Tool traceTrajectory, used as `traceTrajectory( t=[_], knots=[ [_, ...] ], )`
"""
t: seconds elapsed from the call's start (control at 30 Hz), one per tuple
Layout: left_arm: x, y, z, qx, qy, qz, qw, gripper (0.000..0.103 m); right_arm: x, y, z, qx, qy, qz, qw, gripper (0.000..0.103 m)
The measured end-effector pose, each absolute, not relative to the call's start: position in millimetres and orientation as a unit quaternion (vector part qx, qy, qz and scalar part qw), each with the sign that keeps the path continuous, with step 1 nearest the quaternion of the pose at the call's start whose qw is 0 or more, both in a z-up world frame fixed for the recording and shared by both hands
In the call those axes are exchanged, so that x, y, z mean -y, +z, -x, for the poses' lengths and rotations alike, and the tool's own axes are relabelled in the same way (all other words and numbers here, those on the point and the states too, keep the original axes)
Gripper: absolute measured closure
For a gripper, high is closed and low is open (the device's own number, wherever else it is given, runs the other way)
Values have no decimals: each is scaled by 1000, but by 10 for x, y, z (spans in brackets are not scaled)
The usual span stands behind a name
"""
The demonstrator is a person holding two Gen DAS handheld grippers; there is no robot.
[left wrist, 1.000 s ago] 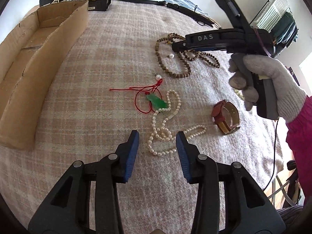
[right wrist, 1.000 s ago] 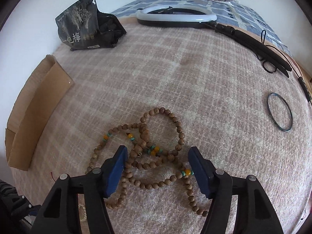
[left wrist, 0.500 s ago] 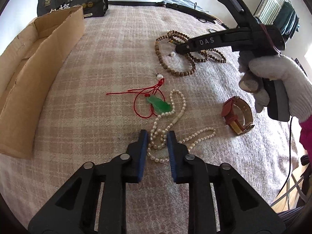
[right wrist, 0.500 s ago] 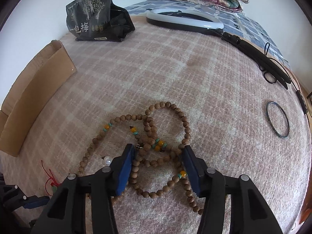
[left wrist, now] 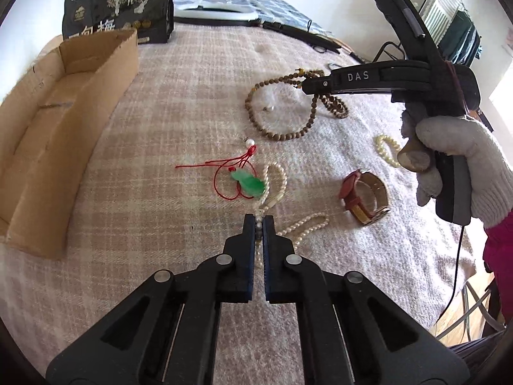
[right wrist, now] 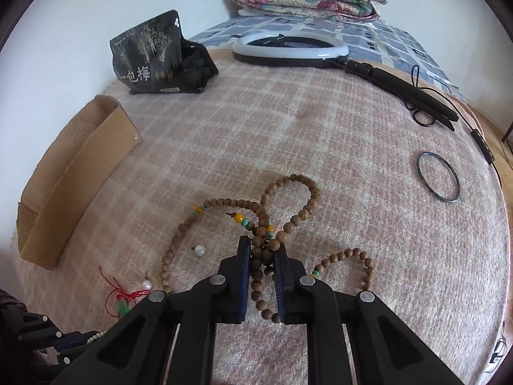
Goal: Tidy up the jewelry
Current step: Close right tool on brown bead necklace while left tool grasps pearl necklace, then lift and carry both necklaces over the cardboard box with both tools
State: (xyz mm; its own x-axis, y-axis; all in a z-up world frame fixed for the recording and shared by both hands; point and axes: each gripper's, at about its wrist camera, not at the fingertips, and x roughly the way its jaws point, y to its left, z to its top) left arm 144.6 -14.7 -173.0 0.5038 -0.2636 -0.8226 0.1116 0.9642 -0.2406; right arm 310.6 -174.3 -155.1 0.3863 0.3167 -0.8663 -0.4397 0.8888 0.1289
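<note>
My left gripper [left wrist: 259,221] is shut on a strand of the white pearl necklace [left wrist: 301,223], which lies on the plaid blanket beside a green pendant on red cord [left wrist: 248,184]. The jaws of my right gripper [right wrist: 263,250] are closing, and their blue pads press on a bunch of the brown wooden bead necklace [right wrist: 301,215]. In the left wrist view the right gripper [left wrist: 304,86], held by a gloved hand [left wrist: 455,157], has loops of the wooden bead necklace [left wrist: 279,134] hanging from its tips down to the blanket.
An open cardboard box [left wrist: 64,128] lies along the left edge. A red-strapped watch [left wrist: 365,197] and a small pearl bracelet [left wrist: 386,152] lie to the right. A dark bangle [right wrist: 438,176], a loose pearl [right wrist: 199,250], a black pouch [right wrist: 154,57] and a ring light [right wrist: 288,46] are farther off.
Both grippers went from open to shut, the left on the pearl strand, the right on the wooden beads. The right gripper has risen a little, pulling bead loops off the blanket.
</note>
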Motion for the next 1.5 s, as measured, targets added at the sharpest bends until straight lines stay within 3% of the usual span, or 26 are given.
traceTrajectory(
  t=[0.8,1.17,1.5],
  knots=[
    [-519,-466,-987,-374,-148,117,908,101,1622,-67,-2105,-383,237,21,893,92],
    [-1023,172,-1008,-298,-130,124,937,101,1111,137,-1957,-350,292,17,890,93],
    [-1626,326,-1133,-264,-65,147,951,101,552,223,-2078,-332,332,26,882,93]
  ],
)
